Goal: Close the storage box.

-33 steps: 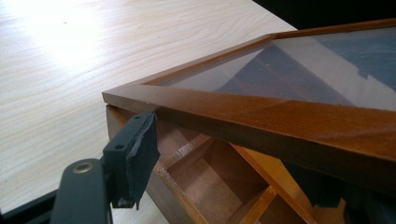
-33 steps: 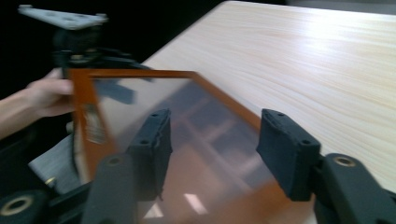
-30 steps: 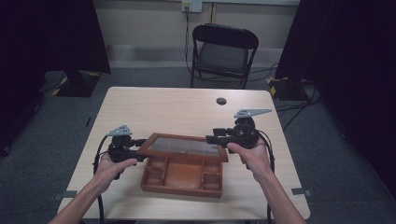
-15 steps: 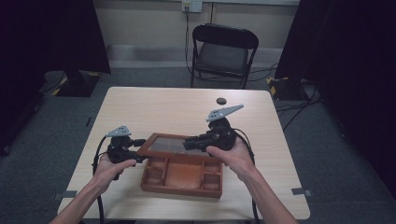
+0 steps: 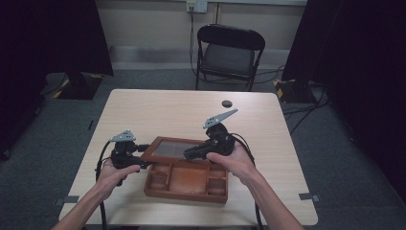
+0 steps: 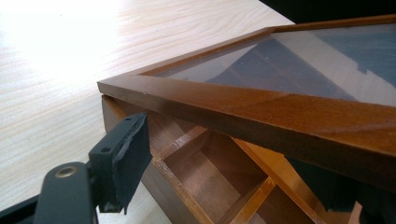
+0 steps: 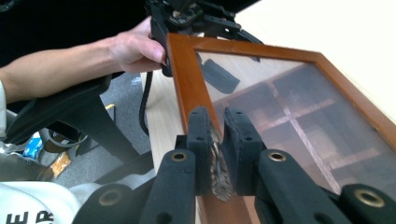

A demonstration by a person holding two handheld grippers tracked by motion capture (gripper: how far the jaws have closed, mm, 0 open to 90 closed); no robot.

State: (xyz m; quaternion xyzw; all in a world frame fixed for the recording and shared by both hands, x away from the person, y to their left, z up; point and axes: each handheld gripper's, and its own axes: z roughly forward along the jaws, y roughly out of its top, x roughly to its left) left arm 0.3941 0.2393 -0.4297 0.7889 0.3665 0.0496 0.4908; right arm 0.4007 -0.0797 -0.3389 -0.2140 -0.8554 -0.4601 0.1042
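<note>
You had right gripper (image 7: 218,140) clamped on glass lid's (image 5: 178,148) wooden frame; left gripper (image 5: 143,164) open astride box (image 5: 184,184) wall near tabletop's front edge. Glass fragile — grip frame only.

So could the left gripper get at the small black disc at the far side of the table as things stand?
Probably not right away: the left gripper is at the wooden box's left corner, and the black disc lies well beyond it, though bare table lies between.

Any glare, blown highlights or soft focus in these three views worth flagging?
Left gripper view: the pale wooden table is blown out to white at upper left, and the glass pane of the brown wooden lid carries reflections. Right gripper view: the near black jaws look soft and the glass is hazy. High view: even light, dark room edges.
</note>
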